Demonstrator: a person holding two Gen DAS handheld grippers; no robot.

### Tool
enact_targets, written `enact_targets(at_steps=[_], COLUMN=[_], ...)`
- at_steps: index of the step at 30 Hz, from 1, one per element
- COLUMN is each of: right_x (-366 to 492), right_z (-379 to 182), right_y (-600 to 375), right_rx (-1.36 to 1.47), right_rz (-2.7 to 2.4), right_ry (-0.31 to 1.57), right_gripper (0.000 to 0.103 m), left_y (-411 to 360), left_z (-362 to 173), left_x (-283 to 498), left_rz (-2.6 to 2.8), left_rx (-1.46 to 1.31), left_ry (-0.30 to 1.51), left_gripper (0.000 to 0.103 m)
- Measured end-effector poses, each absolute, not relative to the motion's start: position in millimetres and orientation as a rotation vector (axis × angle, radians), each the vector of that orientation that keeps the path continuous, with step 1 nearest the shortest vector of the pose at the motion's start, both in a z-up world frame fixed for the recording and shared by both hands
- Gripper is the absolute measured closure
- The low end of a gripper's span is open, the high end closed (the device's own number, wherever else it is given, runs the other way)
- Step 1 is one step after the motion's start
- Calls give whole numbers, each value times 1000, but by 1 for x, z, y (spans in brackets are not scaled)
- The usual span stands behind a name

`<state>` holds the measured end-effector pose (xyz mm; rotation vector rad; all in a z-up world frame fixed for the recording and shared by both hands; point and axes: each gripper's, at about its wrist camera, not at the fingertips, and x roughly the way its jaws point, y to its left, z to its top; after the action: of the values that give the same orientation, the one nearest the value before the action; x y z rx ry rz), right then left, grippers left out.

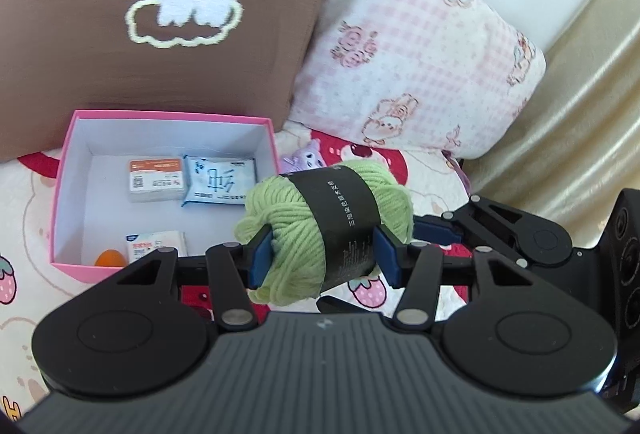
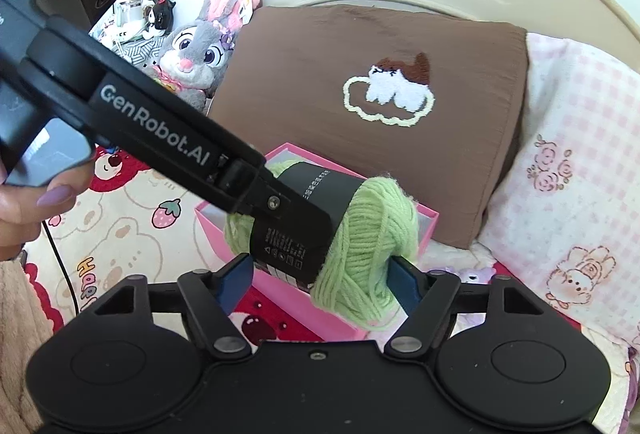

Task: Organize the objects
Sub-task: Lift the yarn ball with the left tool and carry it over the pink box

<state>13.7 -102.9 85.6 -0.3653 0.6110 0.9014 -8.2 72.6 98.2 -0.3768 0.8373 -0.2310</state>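
1. Two grippers meet on one skein of green yarn [image 1: 296, 234], which is carried in the air above the bed with a black paper band [image 1: 344, 218] round its middle.
2. Left gripper [image 1: 324, 258]: both blue pads press into the skein, one at its 9 o'clock side on bare yarn and one at 3 o'clock on the band. A firm grip; the yarn bulges round the pads.
3. Right gripper [image 2: 320, 274]: its jaws straddle the same skein. The 3 o'clock pad touches the green strands and the 9 o'clock pad sits right at the band's lower corner. Whether they actually squeeze, I cannot tell.
4. Right wrist view: a finger of the left gripper crosses the skein from 10 o'clock. The left hand [image 2: 24, 206] is at the frame's 9 o'clock edge.
5. Pink box [image 1: 168, 116]: open and white inside. In the left wrist view it lies at 9 o'clock of the skein, on the bedspread. The skein overlaps its near right corner in the view but is not inside it.
6. Box contents:
   - an orange-and-white carton [image 1: 156, 180] and a blue tissue pack [image 1: 220, 182], side by side at the far wall
   - a second small carton [image 1: 156, 244] at the near wall
   - a small orange object [image 1: 109, 257] beside that carton, partly hidden
7. Surroundings:
   - brown pillow [image 1: 120, 54] with a stitched cloud, at 12 o'clock behind the box
   - pink checked pillow [image 1: 400, 54] at 2 o'clock
   - strawberry-print bedspread [image 1: 24, 234] underneath
   - grey plush rabbit [image 2: 200, 50] at 10 o'clock in the right wrist view
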Motion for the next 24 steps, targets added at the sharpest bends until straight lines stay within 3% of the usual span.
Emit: enact_targets(at_steps=[8,24], right_x=[22,76], right_z=[87,43], right_y=[-69,-25], right_rx=[-389,-289], right_rz=[901,838], right_ry=[652,787], right_gripper=[43,44], left_y=[110,174], left_z=[88,16], left_x=[-2,51], left_rz=[-214,-203], left_rx=[-430,-671], left_ry=[827,892], left_gripper=[51,51])
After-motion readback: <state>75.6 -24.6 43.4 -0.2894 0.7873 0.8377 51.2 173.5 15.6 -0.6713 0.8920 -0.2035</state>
